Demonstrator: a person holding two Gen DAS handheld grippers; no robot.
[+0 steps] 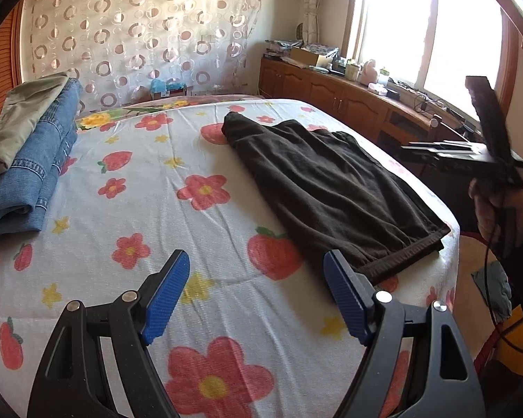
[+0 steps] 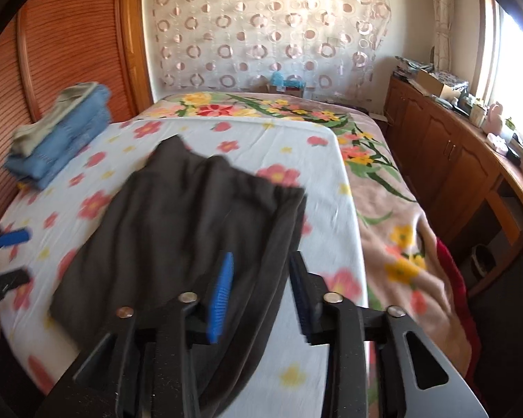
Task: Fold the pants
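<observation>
The dark brown pants (image 1: 327, 188) lie flat on the flower-and-strawberry bed sheet (image 1: 150, 188), near the sheet's right edge, with the hemmed end toward the camera. In the left wrist view they sit ahead and to the right of the left gripper (image 1: 258, 296), whose blue-padded jaws stand wide apart over bare sheet, the right pad just beside the hem. The right gripper (image 2: 261, 292) hovers over the near right edge of the pants (image 2: 191, 230), its jaws parted with nothing between them. The fabric is folded lengthwise, softly wrinkled, with a gathered end at the far side. The right wrist view is motion-blurred, so seams and edges are hard to make out there. At the bed's far left rests a stack of folded jeans (image 1: 35, 170) topped by an olive garment (image 1: 17, 118).
</observation>
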